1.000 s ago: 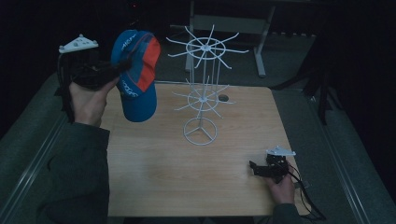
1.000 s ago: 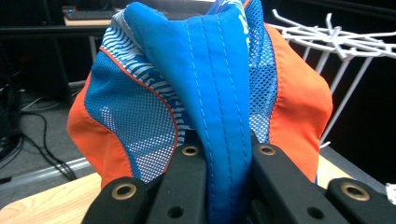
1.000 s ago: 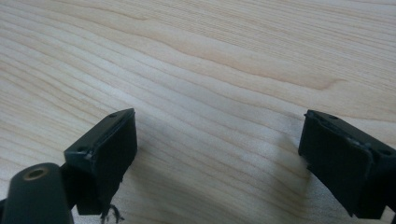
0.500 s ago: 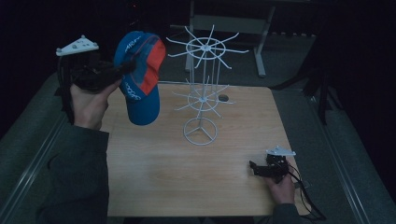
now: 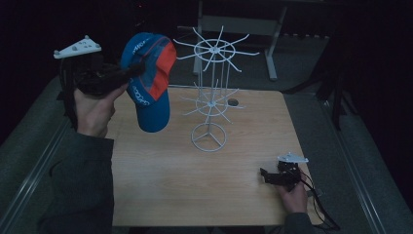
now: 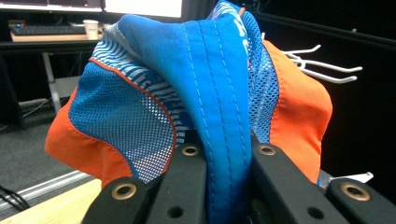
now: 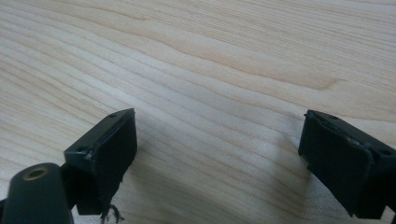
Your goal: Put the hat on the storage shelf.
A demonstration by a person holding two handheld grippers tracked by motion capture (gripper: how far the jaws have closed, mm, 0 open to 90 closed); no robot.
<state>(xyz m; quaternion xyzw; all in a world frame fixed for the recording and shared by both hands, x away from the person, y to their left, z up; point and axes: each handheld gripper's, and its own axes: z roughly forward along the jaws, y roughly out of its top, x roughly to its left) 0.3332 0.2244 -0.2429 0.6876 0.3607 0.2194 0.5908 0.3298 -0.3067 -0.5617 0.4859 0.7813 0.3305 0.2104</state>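
Note:
A blue and orange mesh cap hangs in the air left of a white wire rack with radiating hooks. My left gripper is raised above the table's left edge and is shut on the cap's blue fabric band, which runs up between the two jaws. The cap's brim points down toward the table. Some of the rack's white hooks show behind the cap. My right gripper rests low at the table's front right, held by a hand, open with only bare wood between its fingers.
The wooden table holds the rack on its round base near the middle, with a small round hole behind it. A metal frame stands beyond the far edge. Dark floor surrounds the table.
The left gripper has carried the cap slightly to the right, closer to the rack's upper hooks. The right gripper has stayed put.

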